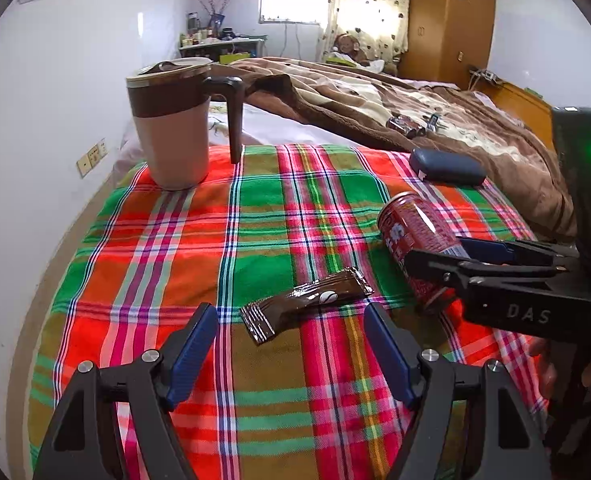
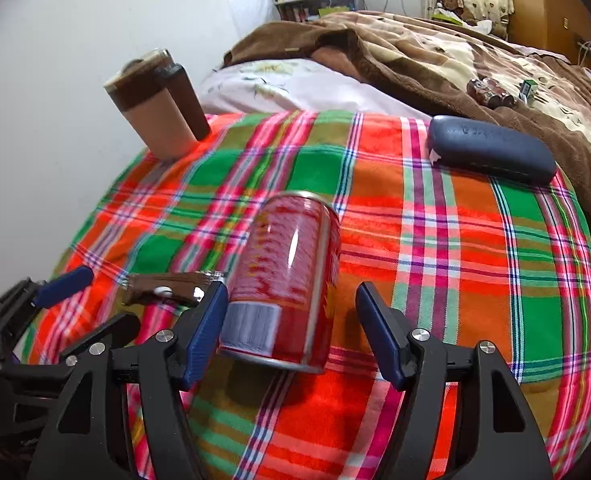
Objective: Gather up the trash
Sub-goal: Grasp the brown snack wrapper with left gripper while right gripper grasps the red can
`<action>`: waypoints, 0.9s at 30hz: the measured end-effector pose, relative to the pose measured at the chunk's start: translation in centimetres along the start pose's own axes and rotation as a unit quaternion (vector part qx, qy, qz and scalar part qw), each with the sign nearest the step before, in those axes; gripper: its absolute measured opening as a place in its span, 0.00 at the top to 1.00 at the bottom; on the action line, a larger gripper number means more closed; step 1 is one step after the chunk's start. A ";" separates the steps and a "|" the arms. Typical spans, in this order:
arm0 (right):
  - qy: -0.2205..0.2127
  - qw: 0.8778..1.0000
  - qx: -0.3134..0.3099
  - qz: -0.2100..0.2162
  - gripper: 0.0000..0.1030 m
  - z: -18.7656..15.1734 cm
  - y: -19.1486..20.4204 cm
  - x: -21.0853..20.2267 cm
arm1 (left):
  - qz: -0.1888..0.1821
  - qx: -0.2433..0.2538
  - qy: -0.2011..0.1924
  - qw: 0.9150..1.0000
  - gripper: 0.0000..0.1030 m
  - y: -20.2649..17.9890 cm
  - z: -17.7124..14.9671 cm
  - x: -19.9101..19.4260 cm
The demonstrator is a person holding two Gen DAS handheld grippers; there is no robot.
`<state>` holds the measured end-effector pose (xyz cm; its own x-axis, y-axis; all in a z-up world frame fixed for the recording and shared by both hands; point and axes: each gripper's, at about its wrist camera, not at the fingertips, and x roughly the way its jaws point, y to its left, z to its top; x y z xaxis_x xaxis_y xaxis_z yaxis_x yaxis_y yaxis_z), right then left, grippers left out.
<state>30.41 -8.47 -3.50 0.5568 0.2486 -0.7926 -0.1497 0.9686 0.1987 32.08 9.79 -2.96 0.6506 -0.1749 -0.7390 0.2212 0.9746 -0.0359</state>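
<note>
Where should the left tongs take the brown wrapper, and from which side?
Grip the brown wrapper across its narrow middle, coming from above. It lies flat and slanted on the plaid cloth, so roll the left tongs to bridge its width; they are open.

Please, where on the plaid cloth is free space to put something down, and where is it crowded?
The widest bare patch of the plaid cloth lies between the mug, the dark case and the red can. It is crowded at the near side, where the brown wrapper, the can, the left gripper and the right gripper sit close.
</note>
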 end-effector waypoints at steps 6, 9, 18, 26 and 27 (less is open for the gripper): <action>-0.010 1.000 0.006 -0.004 0.47 -0.1 -0.9 -0.4 | 0.002 0.023 0.014 1.000 0.27 -0.1 0.3 1.7; -0.014 1.000 0.002 -0.009 0.47 -0.2 -1.1 -0.6 | 0.015 0.044 0.018 0.999 0.27 -0.5 0.4 2.5; -0.015 1.000 0.016 0.003 0.47 -0.4 -1.9 -0.2 | 0.040 0.101 0.027 0.994 0.27 -1.6 1.3 4.7; -0.022 1.000 0.020 0.004 0.47 -0.5 -2.5 -0.2 | -0.004 0.081 0.040 0.996 0.27 -1.1 2.3 6.3; -0.023 1.000 0.018 0.002 0.47 -0.5 -2.4 -0.2 | -0.008 0.075 0.042 0.996 0.27 -1.0 2.3 6.3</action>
<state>30.21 -10.89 -4.11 0.5940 0.2521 -0.7639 -0.1236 0.9670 0.2230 37.62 7.43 -6.07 0.5849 -0.1721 -0.7926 0.3419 0.9385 0.0485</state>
